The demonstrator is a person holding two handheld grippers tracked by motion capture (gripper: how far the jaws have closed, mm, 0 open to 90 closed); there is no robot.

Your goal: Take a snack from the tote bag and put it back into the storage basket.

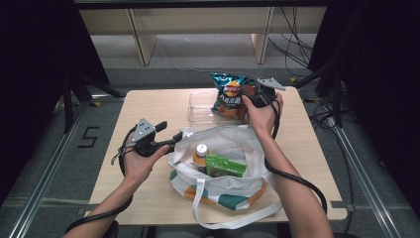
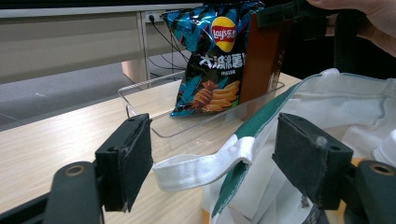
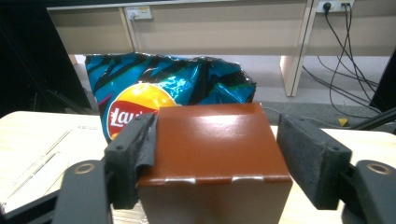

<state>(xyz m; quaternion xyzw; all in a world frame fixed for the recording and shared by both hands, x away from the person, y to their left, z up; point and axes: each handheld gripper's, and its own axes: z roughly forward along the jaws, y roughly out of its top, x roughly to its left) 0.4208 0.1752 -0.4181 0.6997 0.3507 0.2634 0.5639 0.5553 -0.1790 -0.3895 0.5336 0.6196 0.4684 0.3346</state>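
Brown glossy cardboard box (image 3: 212, 154): upright in clear plastic tray (image 1: 198, 106) near table's far edge, beside blue crisp bag (image 1: 227, 94), between right gripper (image 3: 219, 163) jaws, spread. Left gripper (image 2: 212, 161): apart around white canvas bag strap (image 2: 201, 165).

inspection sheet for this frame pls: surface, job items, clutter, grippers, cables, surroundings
Surface: light wooden table, level, bare at the left.
Job's things: brown box standing in the clear tray beside the chip bag; both upright.
Clutter: white tote bag open near the front edge, holding a bottle and a green packet; its strap lies between the left jaws.
Grippers: right gripper open around the brown box, a gap at one pad; left gripper open at the bag's rim.
Cables: gripper cable trails along the right forearm; floor cables beyond the table.
Surroundings: pale desks behind, dark curtains at both sides.
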